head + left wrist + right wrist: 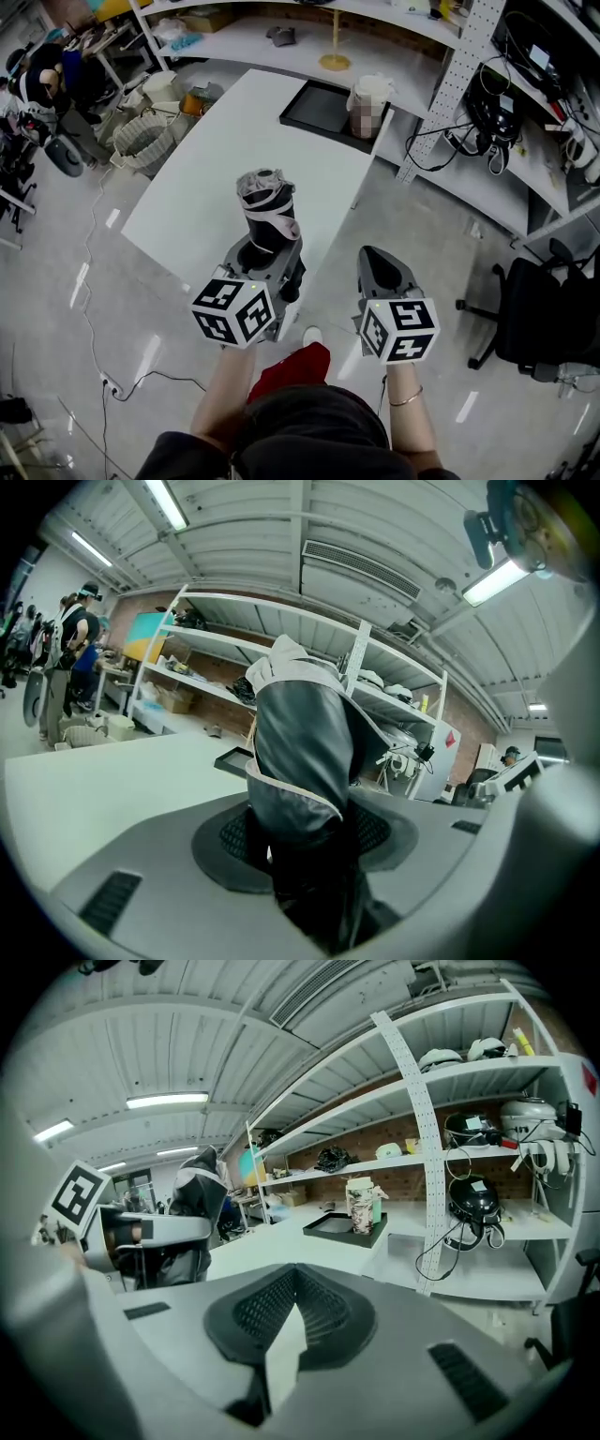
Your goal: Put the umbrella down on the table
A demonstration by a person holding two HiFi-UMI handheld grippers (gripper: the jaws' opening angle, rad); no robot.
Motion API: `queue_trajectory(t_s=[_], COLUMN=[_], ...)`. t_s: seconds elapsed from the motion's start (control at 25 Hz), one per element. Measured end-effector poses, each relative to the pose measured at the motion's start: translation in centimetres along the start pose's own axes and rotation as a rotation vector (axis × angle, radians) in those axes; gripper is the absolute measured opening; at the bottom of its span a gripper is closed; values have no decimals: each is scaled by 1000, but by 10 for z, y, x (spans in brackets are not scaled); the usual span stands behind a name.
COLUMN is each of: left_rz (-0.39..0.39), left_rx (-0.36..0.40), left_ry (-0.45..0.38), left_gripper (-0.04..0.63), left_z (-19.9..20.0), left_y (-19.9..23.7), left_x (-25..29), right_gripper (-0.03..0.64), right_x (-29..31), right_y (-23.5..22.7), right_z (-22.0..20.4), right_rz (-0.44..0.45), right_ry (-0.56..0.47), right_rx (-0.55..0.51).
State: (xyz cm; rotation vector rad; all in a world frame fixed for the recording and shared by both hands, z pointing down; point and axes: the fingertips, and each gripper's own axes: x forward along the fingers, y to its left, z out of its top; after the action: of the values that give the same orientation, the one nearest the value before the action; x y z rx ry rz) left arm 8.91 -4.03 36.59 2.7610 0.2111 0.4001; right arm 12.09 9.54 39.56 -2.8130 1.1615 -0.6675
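The folded umbrella (pixel 267 208), clamped upright in the left gripper (pixel 266 244), hangs over the white table's (pixel 234 141) near edge, not yet laid down; the right gripper (pixel 380 259) looks closed and empty.

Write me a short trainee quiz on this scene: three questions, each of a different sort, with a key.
1. True or false: the umbrella lies flat on the table.
2. Which gripper grips the umbrella? A: left gripper. B: right gripper.
3. Fill in: the tray on the table is coloured ____.
Key: 1 false, it stands upright, held; 2 A; 3 black.
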Motion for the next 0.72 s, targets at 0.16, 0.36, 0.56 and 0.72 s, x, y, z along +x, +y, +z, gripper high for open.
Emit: queue_trajectory(t_s=[0.16, 0.36, 0.56, 0.72], left_rz=[13, 37, 64, 125], left_rx=[-16, -26, -20, -31], left_ry=[-10, -21, -29, -41], left_gripper=[201, 201, 201, 201], left_z=[3, 13, 18, 20], left_y=[14, 24, 33, 47], left_x=[10, 22, 22, 17], right_gripper=[18, 18, 18, 18], right_x=[21, 45, 66, 87], right_y=[-4, -5, 8, 24], right_z=[4, 19, 24, 25], right_rz=[9, 38, 92, 172], right_ry=[6, 11, 18, 42], right_rx=[-8, -28, -47, -82])
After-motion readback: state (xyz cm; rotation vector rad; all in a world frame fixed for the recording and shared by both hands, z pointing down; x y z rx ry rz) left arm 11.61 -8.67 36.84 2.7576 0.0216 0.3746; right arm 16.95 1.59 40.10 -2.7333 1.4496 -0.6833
